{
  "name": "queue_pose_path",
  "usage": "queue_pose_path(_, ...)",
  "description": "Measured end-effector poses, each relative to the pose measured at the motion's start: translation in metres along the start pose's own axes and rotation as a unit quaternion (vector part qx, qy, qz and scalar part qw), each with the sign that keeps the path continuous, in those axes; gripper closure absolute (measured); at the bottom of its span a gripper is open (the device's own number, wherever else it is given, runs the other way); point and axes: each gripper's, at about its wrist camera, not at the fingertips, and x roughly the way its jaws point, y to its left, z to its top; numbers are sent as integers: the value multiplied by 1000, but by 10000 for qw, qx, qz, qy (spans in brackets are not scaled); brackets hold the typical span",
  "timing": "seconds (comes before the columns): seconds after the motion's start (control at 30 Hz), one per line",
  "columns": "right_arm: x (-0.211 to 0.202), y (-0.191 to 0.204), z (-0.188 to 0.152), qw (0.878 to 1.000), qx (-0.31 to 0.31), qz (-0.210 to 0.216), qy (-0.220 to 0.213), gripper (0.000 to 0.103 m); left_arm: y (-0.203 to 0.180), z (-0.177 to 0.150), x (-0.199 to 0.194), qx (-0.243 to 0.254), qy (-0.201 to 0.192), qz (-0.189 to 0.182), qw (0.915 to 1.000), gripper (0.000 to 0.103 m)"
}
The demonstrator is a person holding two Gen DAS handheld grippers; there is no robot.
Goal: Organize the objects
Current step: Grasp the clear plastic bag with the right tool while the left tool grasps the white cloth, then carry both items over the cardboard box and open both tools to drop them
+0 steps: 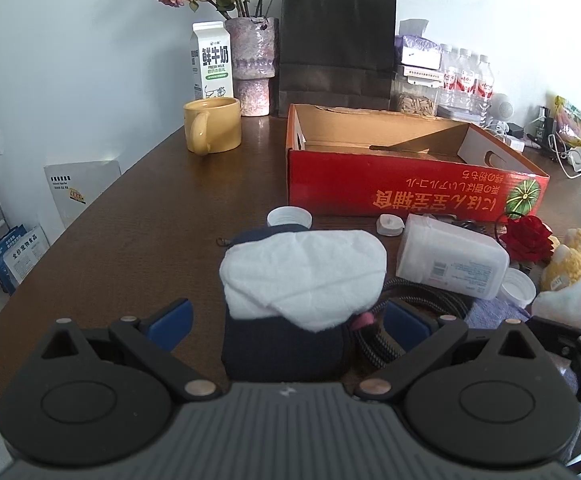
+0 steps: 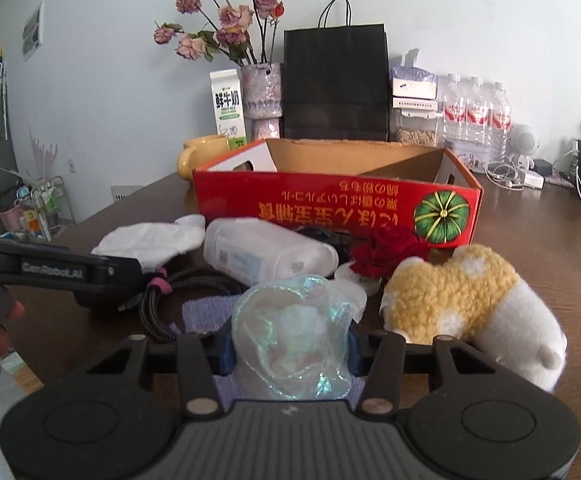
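Large red cardboard box [image 2: 330, 204] at mid-tabletop, open on top, empty as far as can be seen, divider inside; likely the destination. Stiff enough, light; clear room above its near wall for lowering things in. Brown tabletop [image 1: 138, 216] bare on the left side, crowded on the right; rounded near-left edge drops off to the floor.

Yellow-and-white plush toy [image 2: 470, 304] at near right: soft, light, squashes anywhere. White plastic bottle [image 2: 266, 254] lying on its side, cap off; smooth, prone to roll, best pinched across the body. Dark pouch [image 1: 286, 344] with a white cloth [image 1: 302, 276] draped on top, between the spread fingers of the left tool [image 1: 286, 320], pads well clear of it on both sides; cloth loose, likely to slide off unless pinched with the pouch. Braided cable [image 2: 170, 300] coiled just beside: limp, snag risk.

Iridescent sheer pouch [image 2: 290, 340] at near centre, on a lilac knitted cloth [image 2: 206, 312]: flimsy, crushable, slippery film. Right tool [image 2: 288, 350] narrowed onto it, blue pads pressing both sides; grip at mid-body looks adequate.

Red fabric rose [image 2: 386, 250] against the box's near wall: delicate, stem hidden.
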Motion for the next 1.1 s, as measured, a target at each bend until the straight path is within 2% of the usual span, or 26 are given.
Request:
queue_pose_path(0.2,4,-5,20,9998,-35,53,-212,55,-6,17,20,186,140,40,9997,0)
queue_pose_path(0.33,11,-10,29,9996,-66,139,-247,55,-7,27,38,203,390,26,9990,0)
queue_pose_path(0.53,21,-15,36,9995,-46,226,-229,55,3,27,51,-161,573,-134,9981,0)
queue_pose_path(0.6,22,-17,37,9995,-36,235,-223,55,5,28,48,-213,497,-209,9983,10)
queue_pose_path(0.67,25,-18,38,9995,-31,242,-220,55,4,29,45,-205,443,-224,9986,13)
queue_pose_path(0.7,25,-19,38,9994,-26,249,-222,55,2,30,44,-136,419,-235,9988,19)
queue_pose_path(0.83,26,-20,40,9994,-29,280,-220,55,-2,30,37,-10,328,-229,9992,27)
queue_pose_path(0.87,25,-20,40,9993,-31,284,-221,55,-3,30,35,-6,315,-247,9992,32)
queue_pose_path(1.0,24,-20,45,9992,-58,284,-257,55,-3,33,28,-2,235,-297,9993,42)
queue_pose_path(1.1,22,-20,48,9991,-87,283,-291,55,-3,36,22,4,176,-341,9993,44)
